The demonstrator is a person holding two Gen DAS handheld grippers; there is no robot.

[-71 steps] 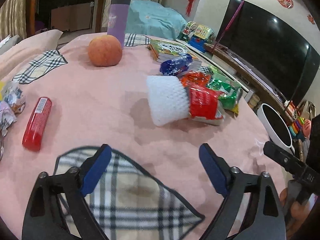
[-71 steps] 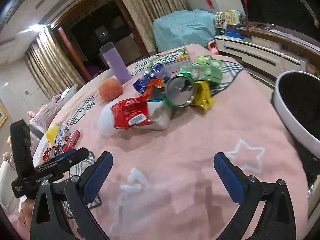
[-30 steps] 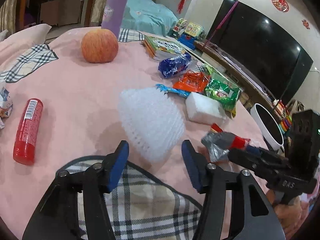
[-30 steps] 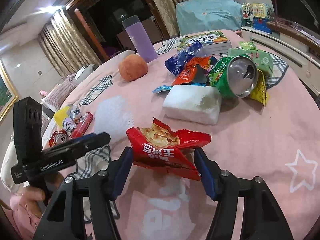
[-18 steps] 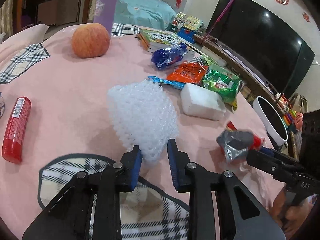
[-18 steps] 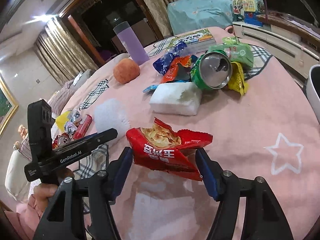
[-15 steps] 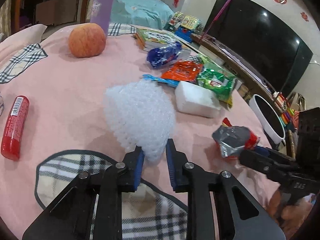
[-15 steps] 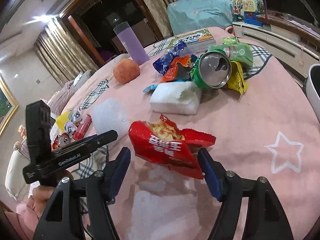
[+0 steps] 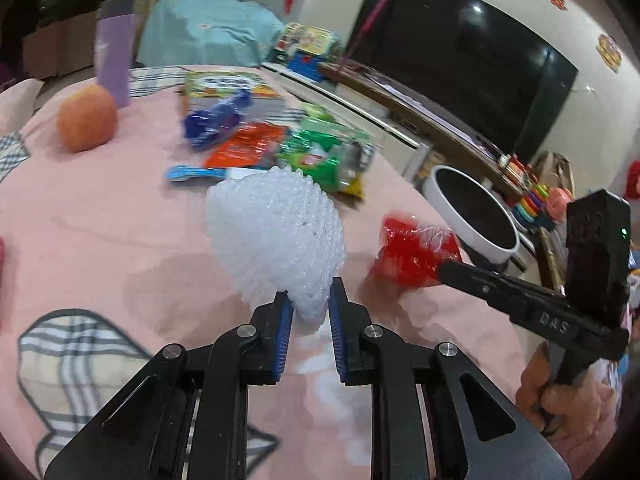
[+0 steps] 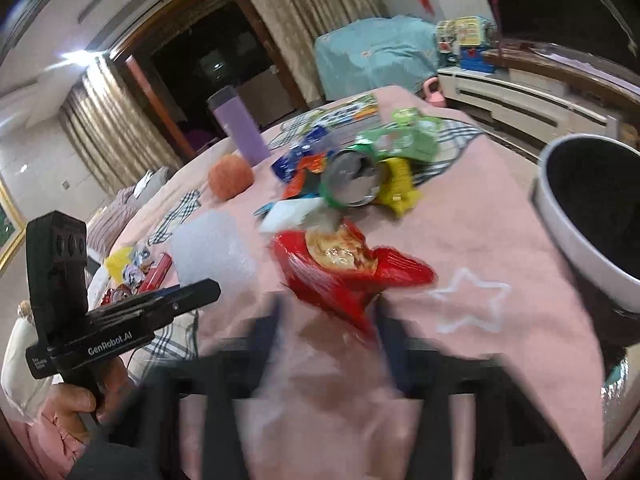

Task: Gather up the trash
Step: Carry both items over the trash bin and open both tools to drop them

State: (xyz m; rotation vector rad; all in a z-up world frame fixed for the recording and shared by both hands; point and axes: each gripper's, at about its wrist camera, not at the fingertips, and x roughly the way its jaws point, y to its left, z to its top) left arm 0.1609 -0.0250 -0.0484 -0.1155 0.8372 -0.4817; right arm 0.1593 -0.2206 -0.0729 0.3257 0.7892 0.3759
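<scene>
The white foam fruit net [image 9: 276,240] is being pinched at its lower end between the blue pads of the left gripper [image 9: 308,312], clenched on it and carrying it clear of the pink-clothed worktop [image 9: 100,240]. Just to its right, the red snack bag [image 9: 416,256] is being carried at the tip of the right gripper [image 9: 442,270]; in that gripper's own view the jaws are being drawn together, blurred, with the bag's lower end [image 10: 340,272] between them, and whether the pads are pressing yet cannot be told there. A hand [image 9: 560,396] is being seen wrapped round the right gripper's handle. A plaid cloth patch [image 9: 80,368] is being shown on the worktop below the left gripper. Beyond the net, a heap of trash is being left on the cloth: a blue wrapper strip [image 9: 192,173], an orange packet [image 9: 248,146], a green can [image 10: 352,178], a yellow wrapper [image 10: 396,184] and a blue bag [image 9: 216,120]. Off the worktop's right edge, the white bin [image 9: 472,216] is being shown open and dark inside. Farther back, an apple [image 9: 86,118] and a purple tumbler [image 9: 114,52] are being seen standing near each other.
</scene>
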